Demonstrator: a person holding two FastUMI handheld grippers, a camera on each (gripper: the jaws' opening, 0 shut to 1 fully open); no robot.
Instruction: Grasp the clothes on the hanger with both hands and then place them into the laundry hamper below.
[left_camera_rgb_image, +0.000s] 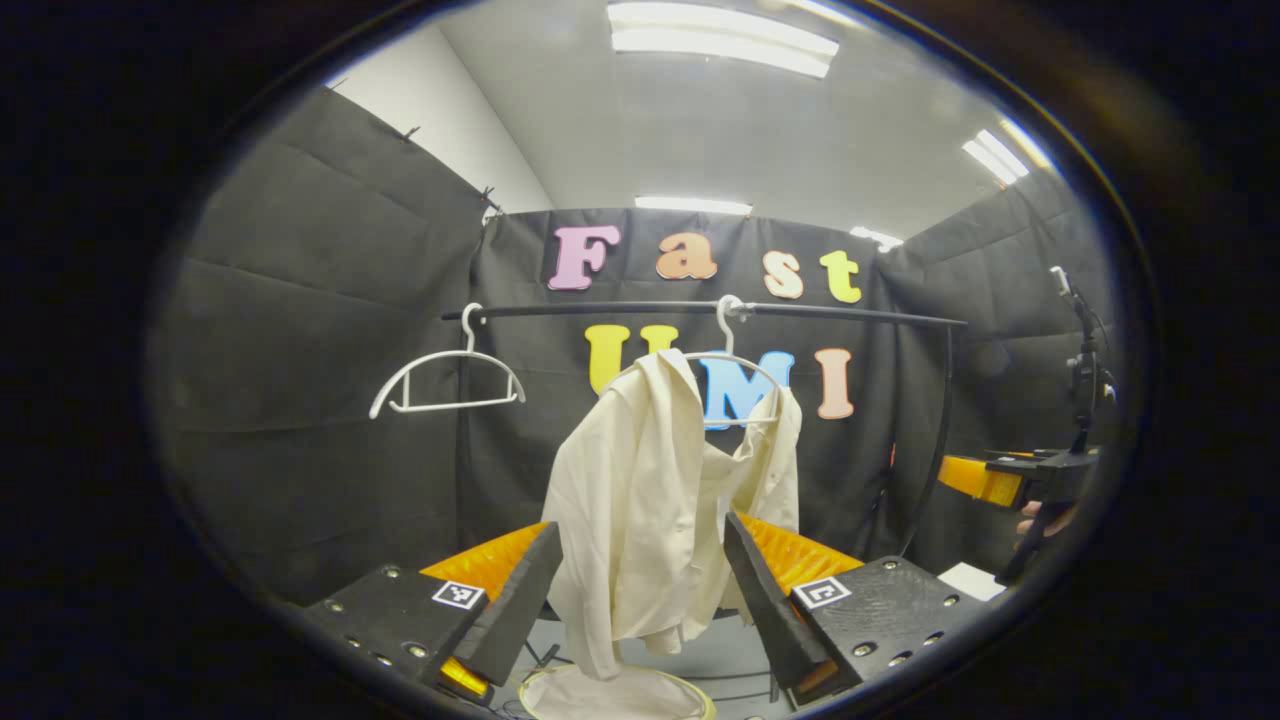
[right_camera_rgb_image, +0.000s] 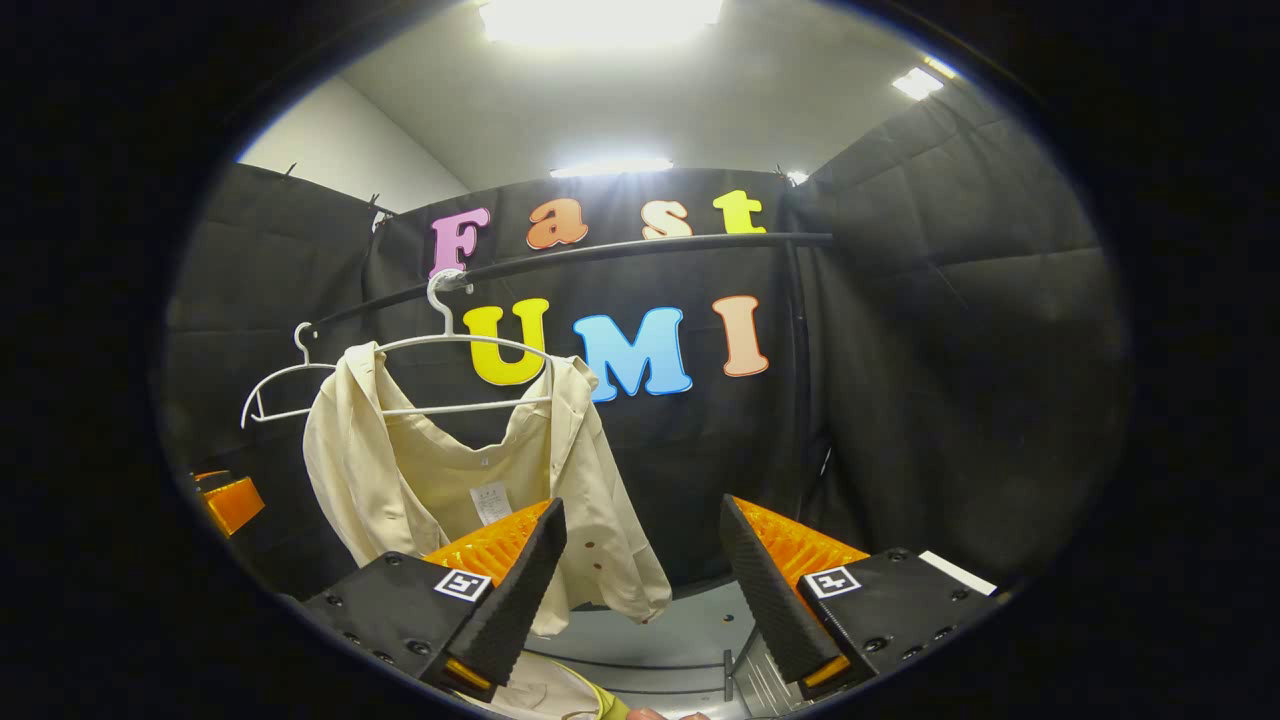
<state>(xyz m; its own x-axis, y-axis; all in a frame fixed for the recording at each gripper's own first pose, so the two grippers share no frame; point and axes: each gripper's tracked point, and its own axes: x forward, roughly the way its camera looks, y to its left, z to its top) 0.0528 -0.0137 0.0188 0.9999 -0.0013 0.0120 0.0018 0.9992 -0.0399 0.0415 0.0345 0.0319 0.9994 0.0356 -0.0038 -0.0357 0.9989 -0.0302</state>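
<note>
both claws stand with fingers apart and hold nothing. left claw (left_camera_rgb_image: 640, 590) frames the cream shirt (left_camera_rgb_image: 650, 500), which hangs on a white hanger (left_camera_rgb_image: 735, 350) from the black rail (left_camera_rgb_image: 850, 313), one shoulder sliding off. right claw (right_camera_rgb_image: 640, 590) sits off to the shirt's side, fabric near its one finger only. the hamper (left_camera_rgb_image: 620, 695) rim shows just below the hem. by my reading this is the reach step; next, each claw must close on a shoulder, then lift the shirt free. the neck label is too small to read. an empty hanger (left_camera_rgb_image: 445, 385) hangs beside.
</note>
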